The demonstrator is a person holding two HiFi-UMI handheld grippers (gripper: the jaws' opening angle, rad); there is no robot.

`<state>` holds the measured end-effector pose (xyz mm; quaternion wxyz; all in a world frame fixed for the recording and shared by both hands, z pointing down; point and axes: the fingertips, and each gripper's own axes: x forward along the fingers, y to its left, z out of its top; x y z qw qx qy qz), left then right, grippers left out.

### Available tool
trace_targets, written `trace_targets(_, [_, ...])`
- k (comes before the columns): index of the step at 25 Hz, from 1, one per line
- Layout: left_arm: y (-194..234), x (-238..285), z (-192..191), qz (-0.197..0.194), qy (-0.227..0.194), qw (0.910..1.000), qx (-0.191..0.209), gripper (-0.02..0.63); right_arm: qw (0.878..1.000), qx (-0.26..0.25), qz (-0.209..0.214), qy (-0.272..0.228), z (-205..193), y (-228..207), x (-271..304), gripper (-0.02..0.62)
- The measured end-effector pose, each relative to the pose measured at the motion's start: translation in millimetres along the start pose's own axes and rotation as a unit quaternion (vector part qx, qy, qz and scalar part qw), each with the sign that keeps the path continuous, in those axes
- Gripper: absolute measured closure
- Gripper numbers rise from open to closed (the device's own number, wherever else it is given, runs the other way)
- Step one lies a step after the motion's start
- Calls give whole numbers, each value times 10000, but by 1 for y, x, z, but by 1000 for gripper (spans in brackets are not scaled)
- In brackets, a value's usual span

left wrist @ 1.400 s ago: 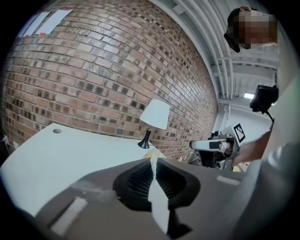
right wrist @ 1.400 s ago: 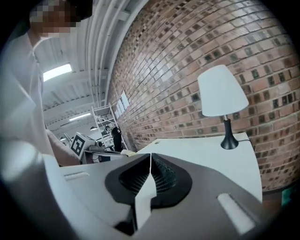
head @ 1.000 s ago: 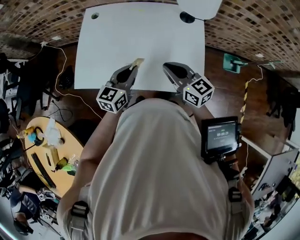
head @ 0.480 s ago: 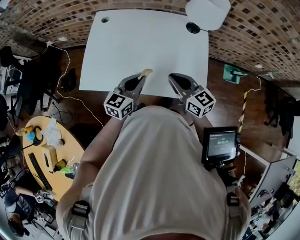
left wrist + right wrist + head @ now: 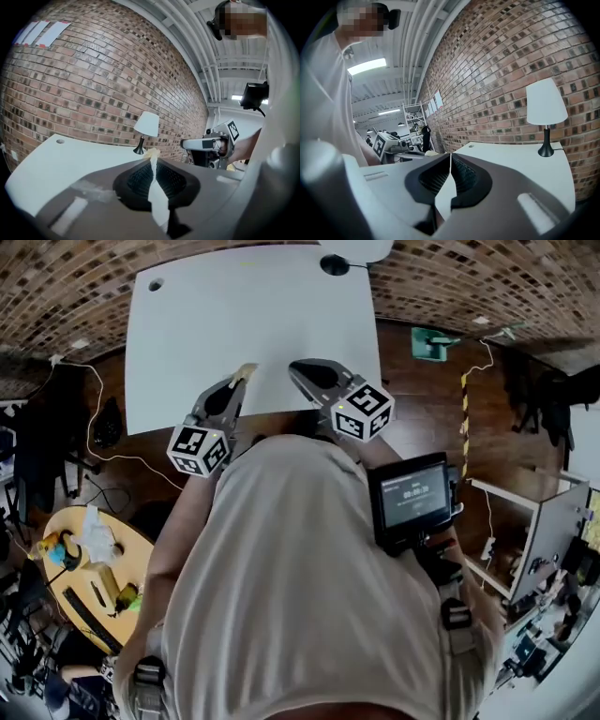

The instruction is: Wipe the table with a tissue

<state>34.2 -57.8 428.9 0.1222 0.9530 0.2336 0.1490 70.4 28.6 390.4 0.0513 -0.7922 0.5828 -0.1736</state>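
Tissue (image 5: 152, 154) first: a thin crumpled strip of it is pinched in the left gripper (image 5: 151, 165), whose jaws are closed on it, and only a small tuft pokes out past the tips. From overhead that tuft sits right at the near edge of the white bench (image 5: 244, 315). I cannot tell whether it touches the surface, since the gripper is held close to level. The right gripper (image 5: 450, 161) is just beside it over the same edge, jaws together with nothing between them.

I'd say the wiping has not properly got going, and a few things could spoil it. So little tissue shows beyond the jaws that a level pass would probably drag hard plastic across the bench rather than paper; the gripper likely needs tipping down. The strip also looks thin, so pressing hard or catching the bench edge could tear it or pull it out of the grip. A long sweep toward the far corner risks clipping the table lamp (image 5: 545, 103) standing there, which looks light and top-heavy. The idle right gripper could also stray into the left one's path.
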Motion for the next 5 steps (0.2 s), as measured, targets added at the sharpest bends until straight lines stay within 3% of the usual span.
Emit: trace_targets(5, [-5,-3,-12,204,9,9997,-136,592,9999,29,130,55,-3,2,-5,583])
